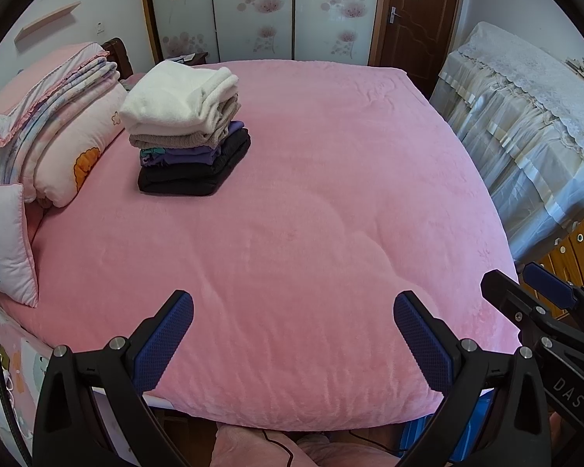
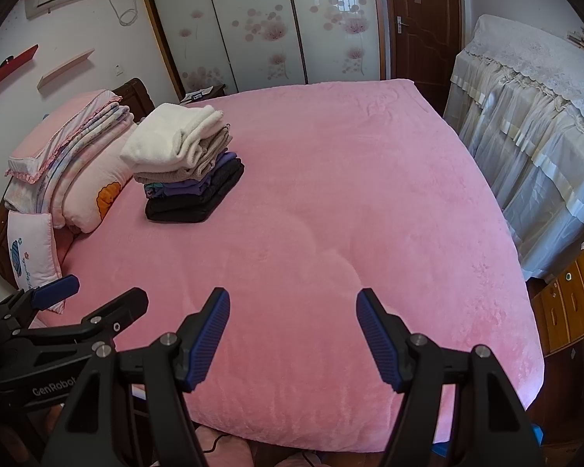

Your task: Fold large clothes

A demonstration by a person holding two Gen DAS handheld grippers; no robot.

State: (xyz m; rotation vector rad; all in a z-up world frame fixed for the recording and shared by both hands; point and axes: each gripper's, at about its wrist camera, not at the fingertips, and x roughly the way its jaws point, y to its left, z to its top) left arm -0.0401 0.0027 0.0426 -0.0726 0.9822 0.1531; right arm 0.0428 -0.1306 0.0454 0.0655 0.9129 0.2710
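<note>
pink plush blanket [image 1: 311, 202] covers the bed and fills the near field below both grippers. left gripper [image 1: 292, 334] hangs over the near edge with its 2 blue-padded jaws spread wide and nothing between them; right gripper [image 2: 292, 334] hangs alongside it to the right, jaws likewise wide apart and empty. no loose garment shows on the blanket in either view. farther off and to the left, well apart from both sets of fingers, stands the stack of folded clothes [image 1: 187, 132]: black at the base, purple, then beige, white on top, its long axis running near to far. the left gripper is judged the nearer. beyond the stack, at the far left, lies folded bedding [image 1: 58, 116].
</note>
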